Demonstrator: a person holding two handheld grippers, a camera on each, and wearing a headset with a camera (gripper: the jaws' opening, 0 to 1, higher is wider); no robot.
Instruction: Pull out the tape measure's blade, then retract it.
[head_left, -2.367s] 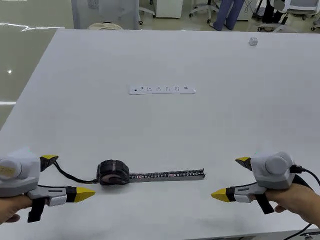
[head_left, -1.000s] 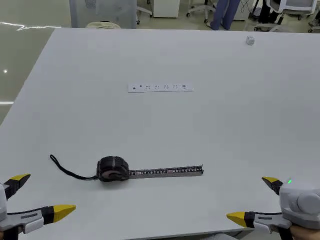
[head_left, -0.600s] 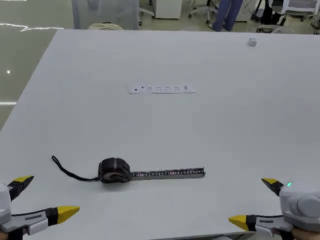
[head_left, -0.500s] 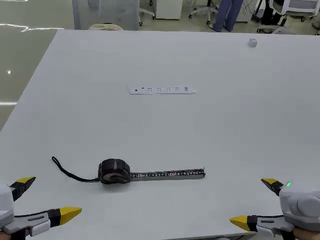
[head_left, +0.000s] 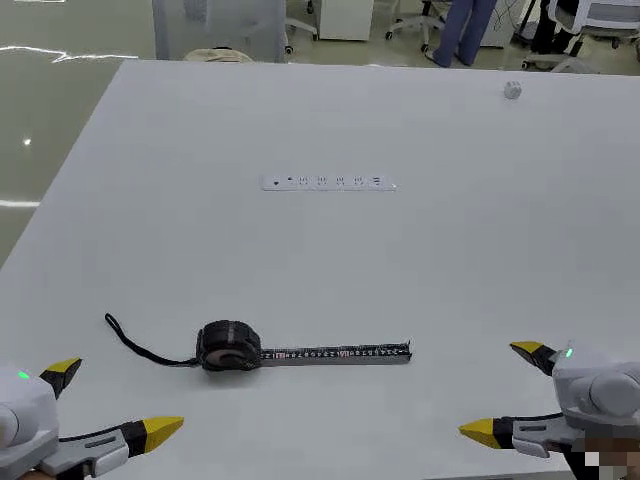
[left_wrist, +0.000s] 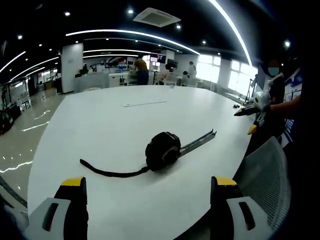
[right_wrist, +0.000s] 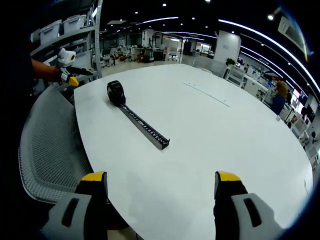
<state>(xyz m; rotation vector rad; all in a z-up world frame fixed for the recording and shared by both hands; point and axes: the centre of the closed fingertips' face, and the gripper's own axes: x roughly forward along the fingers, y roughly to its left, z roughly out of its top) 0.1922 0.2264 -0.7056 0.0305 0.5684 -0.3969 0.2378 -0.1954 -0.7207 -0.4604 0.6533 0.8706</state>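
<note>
A black tape measure (head_left: 229, 346) lies on the white table (head_left: 330, 260), its blade (head_left: 336, 353) pulled out to the right and lying flat, its black wrist cord (head_left: 140, 343) trailing left. In the left gripper view the tape measure (left_wrist: 162, 150) sits ahead of the jaws; in the right gripper view the blade (right_wrist: 144, 127) runs toward the case (right_wrist: 115, 93). My left gripper (head_left: 110, 404) hovers open at the table's near left edge, well short of the case. My right gripper (head_left: 503, 390) is open at the near right, apart from the blade's tip.
A white power strip (head_left: 328, 183) is set into the table's middle. A small pale object (head_left: 512, 90) sits at the far right. A mesh chair back (right_wrist: 47, 150) stands at the table's near edge. A person (head_left: 460, 25) and office chairs are beyond the far edge.
Both grippers have drawn back from the tape measure toward the near table edge since the earliest frame. The tape measure and its blade lie where they were; the left gripper has crept slightly right.
</note>
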